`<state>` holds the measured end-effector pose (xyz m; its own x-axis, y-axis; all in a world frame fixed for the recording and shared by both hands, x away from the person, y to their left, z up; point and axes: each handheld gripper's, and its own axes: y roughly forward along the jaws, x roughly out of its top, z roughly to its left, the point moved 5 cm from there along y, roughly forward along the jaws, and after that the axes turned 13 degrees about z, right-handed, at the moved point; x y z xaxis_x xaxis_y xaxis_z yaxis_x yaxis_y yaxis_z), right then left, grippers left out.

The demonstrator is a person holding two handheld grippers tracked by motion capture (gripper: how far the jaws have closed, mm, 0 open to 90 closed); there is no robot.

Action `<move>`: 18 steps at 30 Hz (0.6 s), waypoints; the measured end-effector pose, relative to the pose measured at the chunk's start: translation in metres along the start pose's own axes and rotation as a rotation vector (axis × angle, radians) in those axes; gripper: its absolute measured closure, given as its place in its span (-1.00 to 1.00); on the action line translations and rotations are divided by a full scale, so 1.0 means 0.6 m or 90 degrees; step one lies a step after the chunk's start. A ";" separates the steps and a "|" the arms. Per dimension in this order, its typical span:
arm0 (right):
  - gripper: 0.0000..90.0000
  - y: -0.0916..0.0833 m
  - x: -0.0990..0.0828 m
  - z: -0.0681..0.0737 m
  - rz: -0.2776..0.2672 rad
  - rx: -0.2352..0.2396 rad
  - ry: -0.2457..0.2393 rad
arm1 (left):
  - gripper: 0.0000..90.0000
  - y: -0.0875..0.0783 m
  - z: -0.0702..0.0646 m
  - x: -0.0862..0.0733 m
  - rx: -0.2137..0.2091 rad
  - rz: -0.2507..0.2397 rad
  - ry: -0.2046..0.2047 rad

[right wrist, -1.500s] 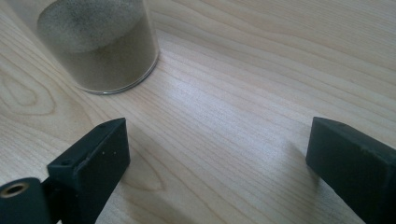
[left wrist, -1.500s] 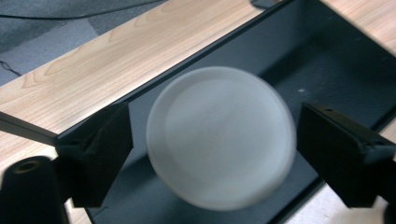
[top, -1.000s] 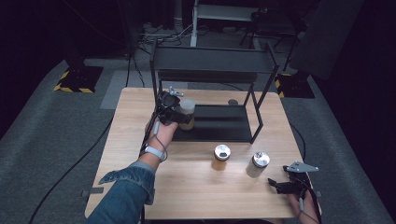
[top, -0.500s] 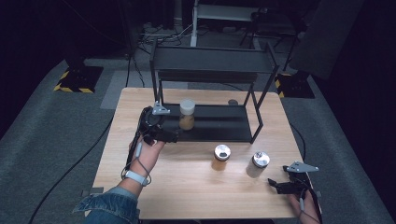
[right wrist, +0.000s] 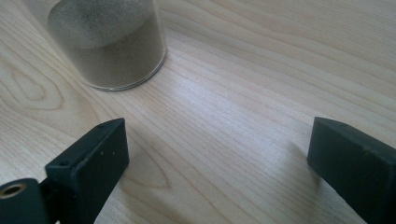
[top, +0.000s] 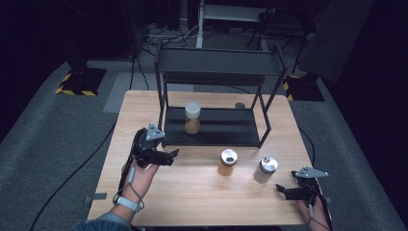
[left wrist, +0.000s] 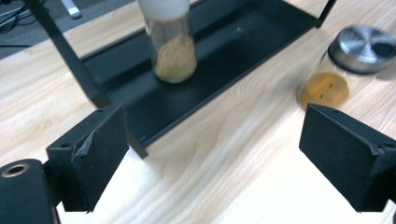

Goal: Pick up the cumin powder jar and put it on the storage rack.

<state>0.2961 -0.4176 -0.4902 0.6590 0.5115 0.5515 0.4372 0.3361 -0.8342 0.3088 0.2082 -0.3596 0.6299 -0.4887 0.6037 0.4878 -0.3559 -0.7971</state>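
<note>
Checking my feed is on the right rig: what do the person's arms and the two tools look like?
Left tool and right tool are black, each topped by a grey three-cornered plate, with flat black pads and a trailing cable. The left arm has a blue denim sleeve and a white wristband.

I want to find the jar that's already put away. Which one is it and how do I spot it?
Look at the black metal rack at the back of the wooden table. On its bottom shelf, toward the left, stands a spice jar of tan powder. It alone has a white cap; the other two jars stand on the bare table and have silver lids.
</note>
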 end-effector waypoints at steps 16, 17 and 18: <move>-0.88 0.000 0.000 0.000 0.000 0.000 0.000 | -0.83 0.069 -0.001 -0.107 0.008 0.034 -0.014; -0.88 0.000 0.000 0.000 0.000 0.000 0.000 | -0.83 0.074 -0.001 -0.112 0.004 0.036 -0.020; -0.88 0.000 0.000 0.000 0.000 0.000 0.000 | -0.83 0.078 0.000 -0.117 0.003 0.039 -0.022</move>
<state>0.2961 -0.4177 -0.4902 0.6590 0.5113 0.5516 0.4371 0.3365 -0.8341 0.2874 0.2257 -0.4395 0.6796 -0.4815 0.5535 0.4504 -0.3216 -0.8329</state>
